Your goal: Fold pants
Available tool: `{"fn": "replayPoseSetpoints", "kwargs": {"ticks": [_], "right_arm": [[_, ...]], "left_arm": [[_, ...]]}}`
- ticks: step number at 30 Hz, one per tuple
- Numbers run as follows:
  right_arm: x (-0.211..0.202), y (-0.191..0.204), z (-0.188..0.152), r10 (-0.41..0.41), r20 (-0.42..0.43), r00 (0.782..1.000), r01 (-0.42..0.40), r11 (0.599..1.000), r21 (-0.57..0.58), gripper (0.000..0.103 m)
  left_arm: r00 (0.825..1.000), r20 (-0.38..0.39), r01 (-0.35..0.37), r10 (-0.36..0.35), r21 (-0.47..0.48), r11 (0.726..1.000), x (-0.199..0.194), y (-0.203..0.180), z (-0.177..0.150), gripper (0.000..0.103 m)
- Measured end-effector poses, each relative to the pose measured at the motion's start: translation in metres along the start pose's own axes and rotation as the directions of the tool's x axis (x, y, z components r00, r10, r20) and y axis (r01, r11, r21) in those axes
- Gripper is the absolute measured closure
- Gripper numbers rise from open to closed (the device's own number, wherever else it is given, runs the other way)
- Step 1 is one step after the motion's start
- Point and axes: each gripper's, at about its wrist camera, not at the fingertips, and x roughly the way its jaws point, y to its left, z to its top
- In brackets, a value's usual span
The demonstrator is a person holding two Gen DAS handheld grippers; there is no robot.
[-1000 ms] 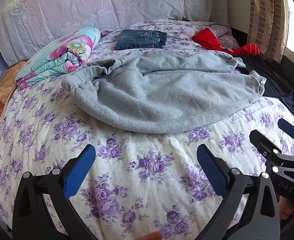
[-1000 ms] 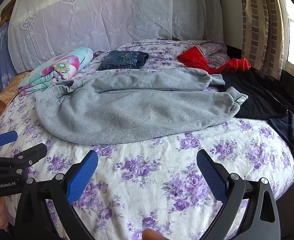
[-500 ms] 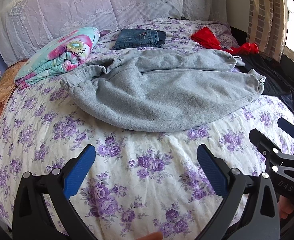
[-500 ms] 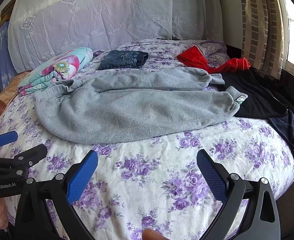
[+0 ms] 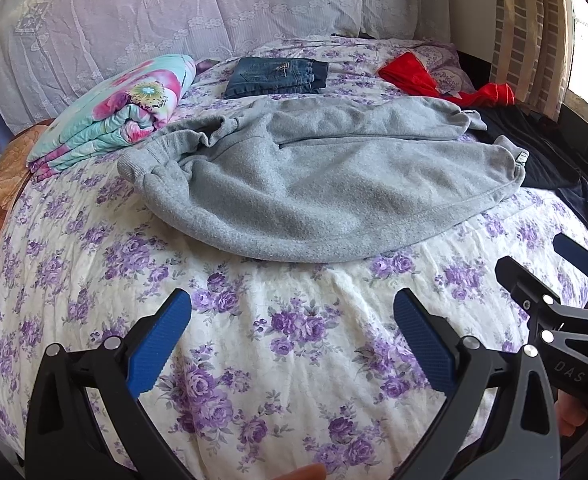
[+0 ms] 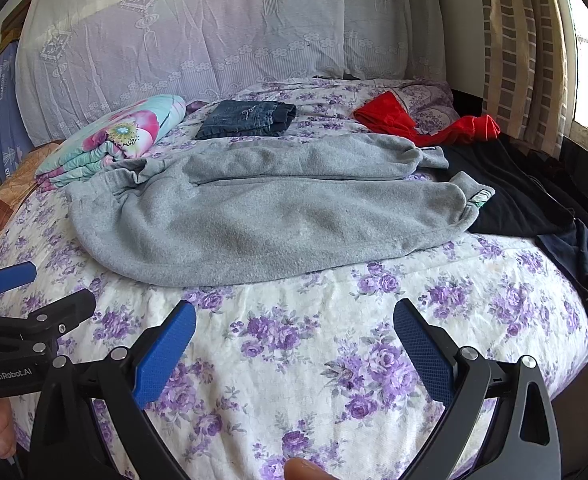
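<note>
Grey fleece pants [image 5: 318, 180] [image 6: 262, 208] lie across the bed, one leg laid over the other, waistband at the left and cuffs at the right. My left gripper [image 5: 294, 316] stands open above the floral bedspread in front of the pants, holding nothing. My right gripper [image 6: 294, 326] is open too, hovering just short of the pants' near edge. In the left wrist view the right gripper [image 5: 562, 272] shows at the right edge; in the right wrist view the left gripper [image 6: 26, 300] shows at the left edge.
Folded jeans [image 5: 278, 76] [image 6: 246, 118] lie behind the pants. A rolled floral quilt [image 5: 118, 108] sits at the back left. Red clothing [image 6: 422, 124] and dark garments [image 6: 510, 196] cover the right side. A lace-covered headboard [image 6: 222, 28] stands behind, curtains [image 6: 522, 48] at the right.
Both views have shifted very slightly; the pants sit a touch higher in frame. Both grippers remain open and nothing was touched.
</note>
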Motion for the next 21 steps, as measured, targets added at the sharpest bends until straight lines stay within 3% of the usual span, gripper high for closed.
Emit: {"fn": "replayPoseSetpoints", "kwargs": {"ticks": [21], "right_arm": [[0.0045, 0.0006, -0.0030, -0.007, -0.009, 1.000, 0.007, 1.000, 0.000, 0.003]], "left_arm": [[1.000, -0.013, 0.009, -0.009, 0.004, 1.000, 0.0042, -0.0021, 0.0009, 0.004]]}}
